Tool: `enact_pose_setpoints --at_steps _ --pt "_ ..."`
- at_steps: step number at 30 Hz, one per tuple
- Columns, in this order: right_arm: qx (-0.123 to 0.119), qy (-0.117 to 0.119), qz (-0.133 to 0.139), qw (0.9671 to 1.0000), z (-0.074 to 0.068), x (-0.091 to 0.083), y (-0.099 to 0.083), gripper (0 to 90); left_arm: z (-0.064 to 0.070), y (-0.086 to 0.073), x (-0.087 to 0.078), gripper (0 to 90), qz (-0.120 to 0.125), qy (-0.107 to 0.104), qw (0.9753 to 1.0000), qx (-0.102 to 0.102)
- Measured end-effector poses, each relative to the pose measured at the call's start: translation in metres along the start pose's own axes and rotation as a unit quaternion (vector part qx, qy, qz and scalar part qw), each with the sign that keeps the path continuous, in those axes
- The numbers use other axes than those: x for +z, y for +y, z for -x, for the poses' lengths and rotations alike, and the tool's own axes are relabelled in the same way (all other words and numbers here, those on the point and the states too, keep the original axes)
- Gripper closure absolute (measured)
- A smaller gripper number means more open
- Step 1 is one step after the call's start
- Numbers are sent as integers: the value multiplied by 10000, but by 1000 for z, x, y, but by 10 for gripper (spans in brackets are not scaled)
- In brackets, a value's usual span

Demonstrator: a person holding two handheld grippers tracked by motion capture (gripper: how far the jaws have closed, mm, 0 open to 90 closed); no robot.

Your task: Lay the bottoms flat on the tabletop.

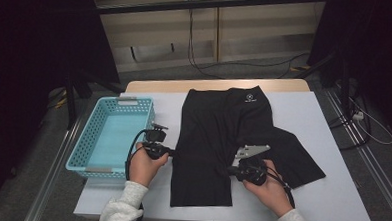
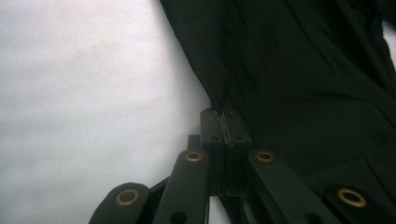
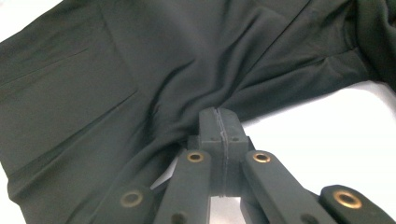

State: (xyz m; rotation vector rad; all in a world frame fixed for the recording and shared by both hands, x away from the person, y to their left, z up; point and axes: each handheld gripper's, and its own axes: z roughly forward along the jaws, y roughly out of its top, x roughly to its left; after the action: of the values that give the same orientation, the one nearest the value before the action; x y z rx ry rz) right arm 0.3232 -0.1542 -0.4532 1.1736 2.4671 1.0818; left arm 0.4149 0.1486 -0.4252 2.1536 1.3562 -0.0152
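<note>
A pair of black shorts (image 1: 218,136) lies spread on the white table cover (image 1: 314,115), waistband with a small white logo at the far end. My left gripper (image 1: 172,151) is shut on the left edge of the left leg; in the left gripper view the jaws pinch the black fabric edge (image 2: 224,100) between them. My right gripper (image 1: 230,170) is shut on the cloth near the crotch, at the inner edge between the two legs. In the right gripper view the shorts (image 3: 116,84) bunch into folds at the closed jaws (image 3: 218,114).
A light blue plastic basket (image 1: 90,141) sits at the table's left edge, close beside my left hand. Bare white table surface (image 1: 330,196) lies right of and in front of the shorts. Cables run over the floor behind the table.
</note>
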Motion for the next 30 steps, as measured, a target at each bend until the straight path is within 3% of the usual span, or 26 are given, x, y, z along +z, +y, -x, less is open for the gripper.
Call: enact_pose_setpoints --at_steps 5,8,14,26,30 --pt "-86 -196 -23 9998 3 -4 1 900 1 0 2 890 -9 -70 10000 13" --pt "43 -176 30 9998 10 -7 0 900 2 -1 5 888 -25 -84 10000 38" --pt "-5 -311 -37 9995 12 -5 -3 900 2 -1 7 886 -61 -54 9999 102" --pt "-47 -150 -44 9999 7 -4 -2 900 2 -1 3 890 -49 61 9999 138" --pt "-163 -117 -56 9998 0 -2 0 900 3 -1 3 890 -84 148 9997 172"
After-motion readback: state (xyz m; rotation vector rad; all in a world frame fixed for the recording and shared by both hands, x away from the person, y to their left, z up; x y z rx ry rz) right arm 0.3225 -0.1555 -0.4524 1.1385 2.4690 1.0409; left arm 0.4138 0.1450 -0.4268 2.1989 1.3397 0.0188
